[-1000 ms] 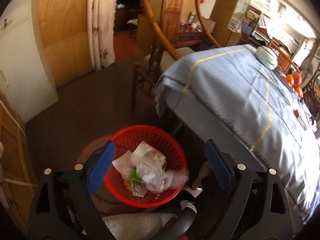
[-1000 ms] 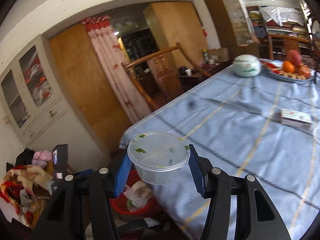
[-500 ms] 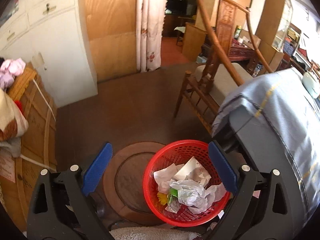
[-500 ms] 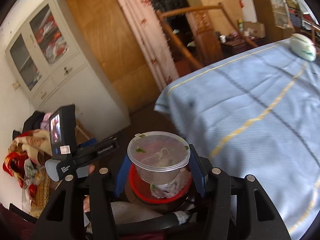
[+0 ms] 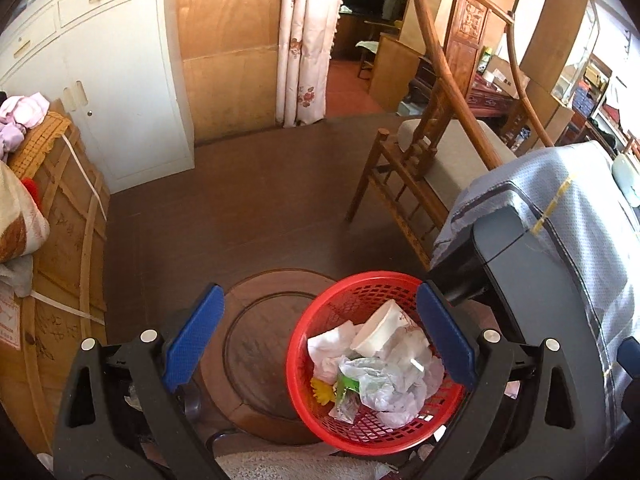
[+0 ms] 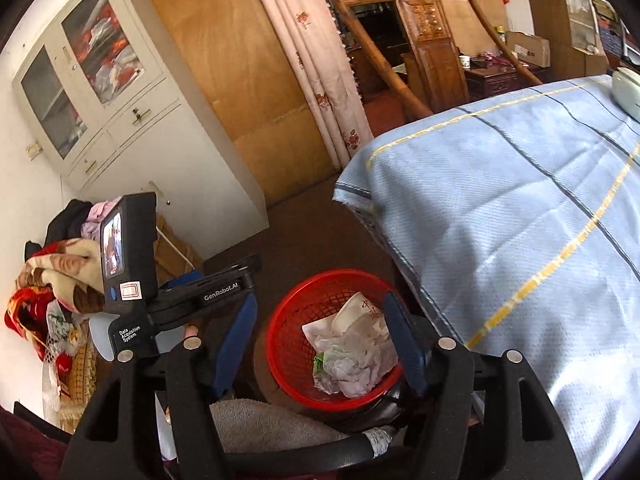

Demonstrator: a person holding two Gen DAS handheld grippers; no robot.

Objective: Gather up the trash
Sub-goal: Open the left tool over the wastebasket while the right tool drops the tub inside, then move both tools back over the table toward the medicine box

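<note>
While both grippers hung over the floor beside the bench (image 6: 520,208), we had nothing clamped in either one. Our right gripper (image 6: 320,344) stood with its jaws spread wide and empty, and the red mesh basket (image 6: 288,340) lay directly below and just ahead of it, between its blue pads. Our left gripper (image 5: 320,340) was likewise spread and empty, with the same basket (image 5: 320,412) under its right-hand pad, off to that side of its centre. Inside the basket we saw a white paper cup (image 5: 380,330) lying tilted on crumpled tissue and plastic wrap (image 5: 384,384). We could not make out the clear food tub among that pile. Judging by this, the right gripper was the better centred over the basket, while any further trash would lie away to the right, on the cloth-covered bench, nearer the right gripper.
</note>
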